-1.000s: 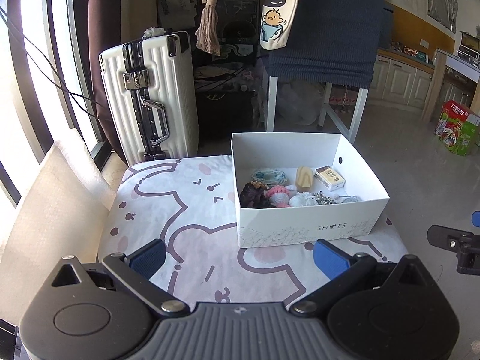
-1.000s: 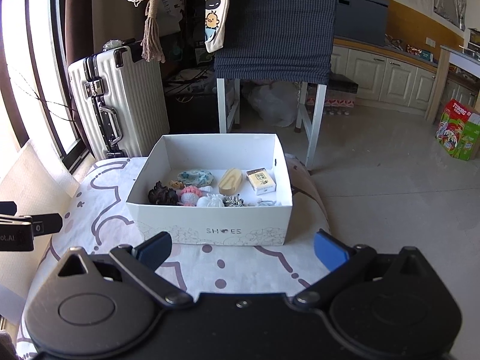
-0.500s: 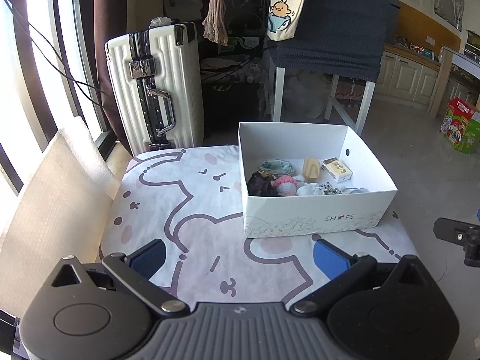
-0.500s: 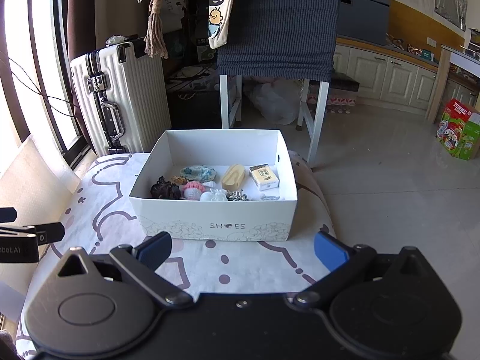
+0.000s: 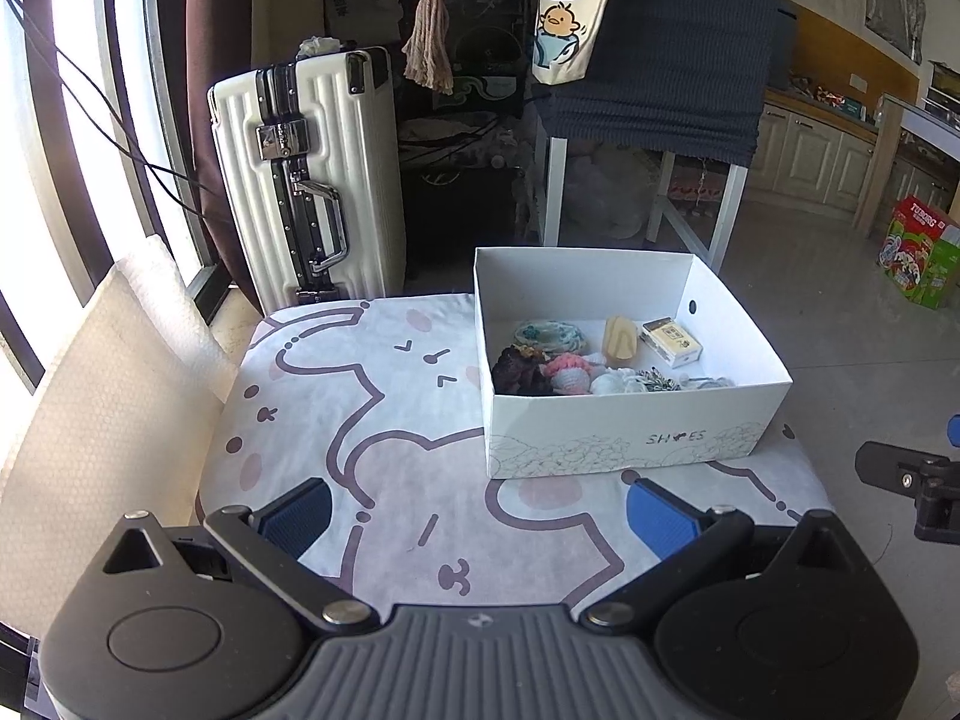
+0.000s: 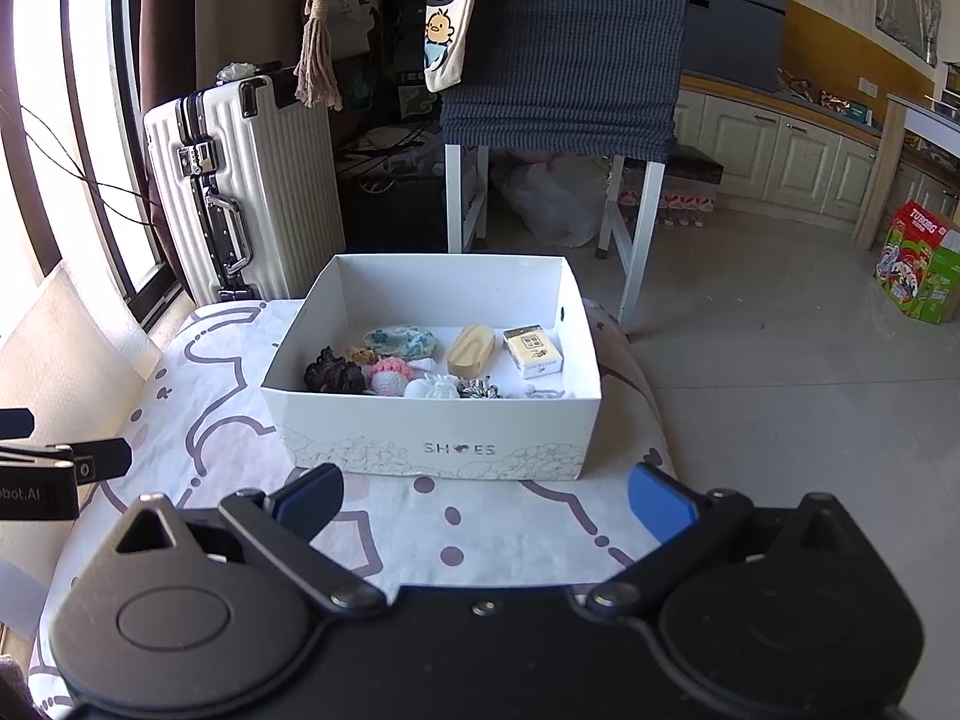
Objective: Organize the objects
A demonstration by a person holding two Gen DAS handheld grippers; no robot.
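We hold the left hand-held gripper (image 5: pixel 477 516) and the right hand-held gripper (image 6: pixel 486 501) spread wide and empty over the near edge of the tabletop (image 5: pixel 384 420). The white shoe box (image 6: pixel 432 450) stands at the tabletop's right side; inside lie a crocheted pouch (image 6: pixel 401 341), a wooden piece (image 6: pixel 471 350), a small carton (image 6: pixel 533 351), a dark scrunchie (image 6: pixel 333 373) and knitted bits. Nothing lies loose on the printed cloth, so this fits either things gathered in or things awaiting sorting out.
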